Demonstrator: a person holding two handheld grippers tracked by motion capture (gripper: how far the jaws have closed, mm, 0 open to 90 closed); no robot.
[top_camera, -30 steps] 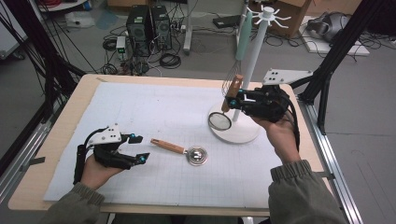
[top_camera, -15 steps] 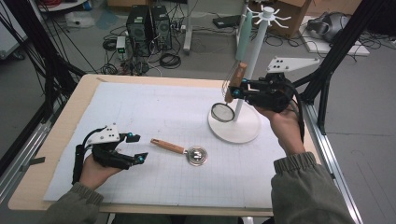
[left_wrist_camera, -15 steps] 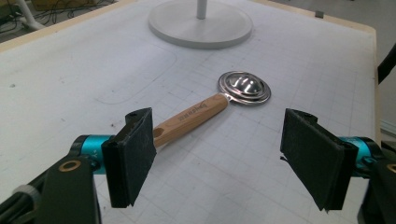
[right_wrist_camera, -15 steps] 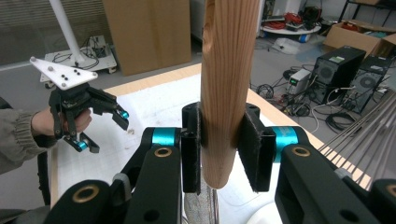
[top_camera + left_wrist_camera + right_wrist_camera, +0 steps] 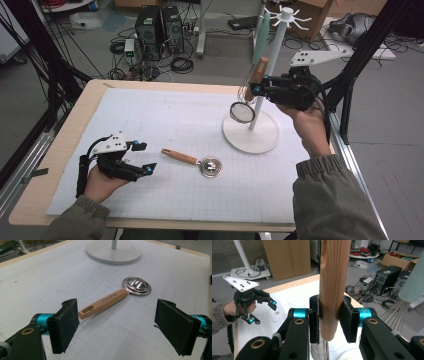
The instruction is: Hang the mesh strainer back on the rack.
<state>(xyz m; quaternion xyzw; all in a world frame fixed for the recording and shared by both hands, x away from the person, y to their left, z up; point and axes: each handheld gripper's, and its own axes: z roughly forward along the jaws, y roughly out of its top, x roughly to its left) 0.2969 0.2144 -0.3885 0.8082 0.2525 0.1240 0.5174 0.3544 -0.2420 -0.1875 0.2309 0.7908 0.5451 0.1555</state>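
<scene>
Right hand-held gripper (image 5: 256, 90) grips the round wooden handle of a small wire-mesh strainer (image 5: 243, 112), raised beside the white hanging stand (image 5: 251, 132); hooking it on a top peg probably comes next. Left hand-held gripper (image 5: 117, 327), whose jaws have just been opening, sits empty before the wooden-handled steel measuring spoon (image 5: 117, 296) on the surface.

Wooden-handled strainer (image 5: 248, 95) aloft beside stand; wooden-handled metal scoop (image 5: 196, 161) flat on mat.
</scene>
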